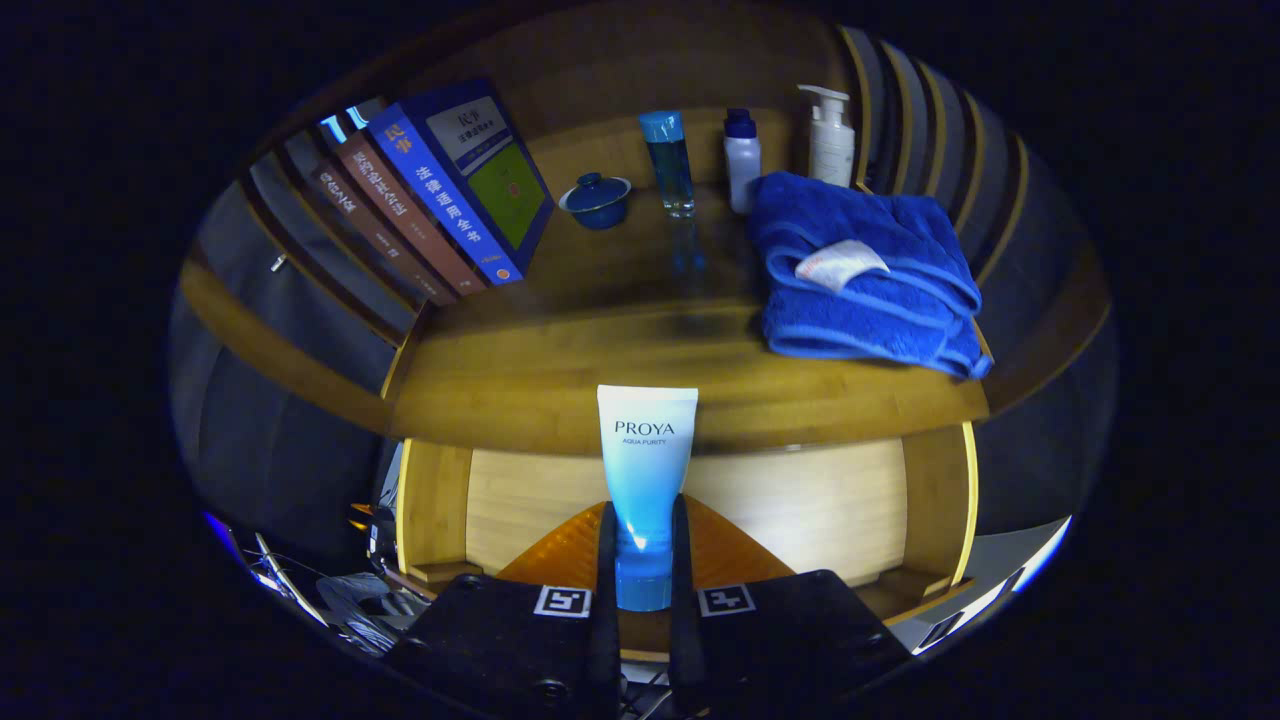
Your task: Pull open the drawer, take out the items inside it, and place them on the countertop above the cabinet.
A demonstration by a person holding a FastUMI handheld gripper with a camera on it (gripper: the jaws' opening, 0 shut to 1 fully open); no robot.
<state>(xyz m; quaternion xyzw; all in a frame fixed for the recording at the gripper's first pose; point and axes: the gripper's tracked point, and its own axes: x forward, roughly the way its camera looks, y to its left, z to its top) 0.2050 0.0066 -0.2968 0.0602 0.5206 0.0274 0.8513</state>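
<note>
Wooden and warm-toned, the desk [560, 390] atop the cabinet stretches out beyond our claw [642, 560], with its front edge just ahead of the fingertips. We see the claw's two black fingers [605, 560] pinching a white-to-blue squeeze tube with a blue cap [645, 480]; the tube stands upright between them, cap down, both fingers pressing on its lower part near the cap. Its upper end rises in front of the desk's edge. Below and behind the tube we see the pale wooden interior of the open drawer [800, 505], with an orange ribbed surface [560, 555] lying just beyond the fingers.

Farther off on the desk, ahead and to the right of the claw, lies a folded blue towel with a white label [860, 280], its corner hanging slightly over the desk's right edge. Well beyond the claw, near the back wall, stand a tall clear blue bottle [670, 165], a small white bottle with a dark blue cap [741, 160] and a white pump bottle [830, 135], the last two just behind the towel. Left of the tall bottle sits a small dark blue lidded bowl [596, 200]. Ahead and to the left, a row of leaning books [430, 200] rests against the desk's side.
</note>
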